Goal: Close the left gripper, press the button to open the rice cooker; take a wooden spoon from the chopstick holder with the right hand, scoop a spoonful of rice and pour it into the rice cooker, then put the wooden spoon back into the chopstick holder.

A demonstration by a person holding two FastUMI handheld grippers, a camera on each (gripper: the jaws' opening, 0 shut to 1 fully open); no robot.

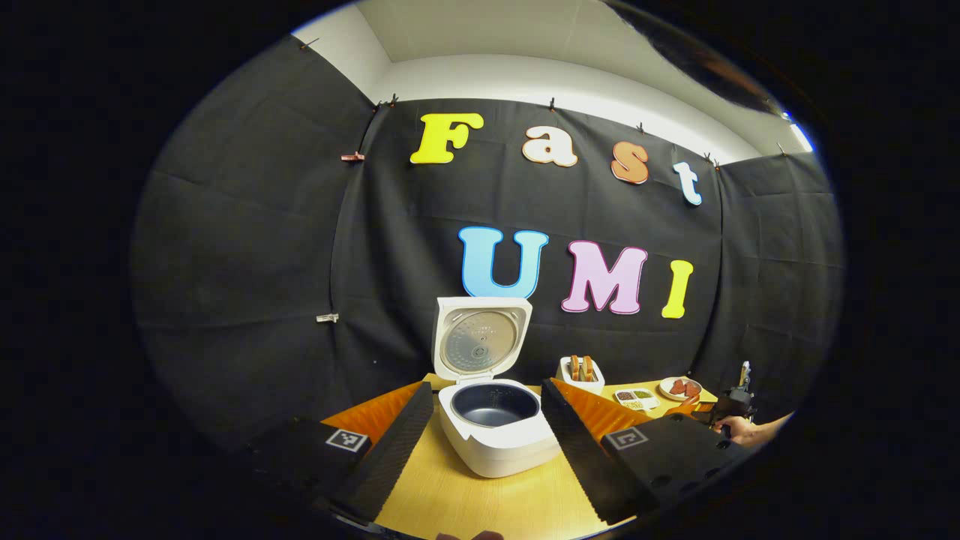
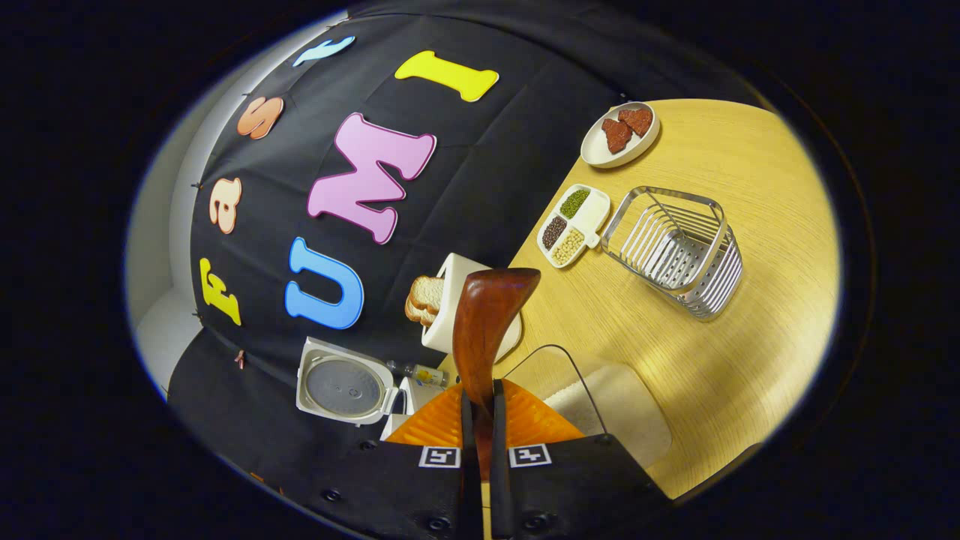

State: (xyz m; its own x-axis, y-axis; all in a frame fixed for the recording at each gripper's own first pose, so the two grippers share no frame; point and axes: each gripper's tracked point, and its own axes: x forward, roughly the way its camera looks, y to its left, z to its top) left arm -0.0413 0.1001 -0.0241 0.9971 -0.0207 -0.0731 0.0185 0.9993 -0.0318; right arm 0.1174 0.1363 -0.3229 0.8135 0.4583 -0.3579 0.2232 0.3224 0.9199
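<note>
The white rice cooker [image 1: 495, 431] stands open on the wooden table, lid [image 1: 480, 337] upright, dark inner pot bare. My left gripper [image 1: 487, 390] is open, its fingers spread wide to either side of the cooker, a little in front of it. My right gripper [image 2: 480, 401] is shut on the handle of a wooden spoon [image 2: 487, 315], whose bowl points forward; no rice shows on it. Just below the spoon lies a tray of white rice [image 2: 607, 405]. The wire chopstick holder [image 2: 675, 251] stands beyond it, with nothing in it. The cooker's lid [image 2: 345, 386] appears to the left.
A white holder with bread slices [image 2: 439, 300], a divided dish of beans [image 2: 574, 225] and a plate with red pieces [image 2: 621, 133] line the table's back edge. A small bottle [image 2: 420, 373] lies beside the cooker. The other gripper [image 1: 731, 405] and a hand [image 1: 739, 429] appear far right.
</note>
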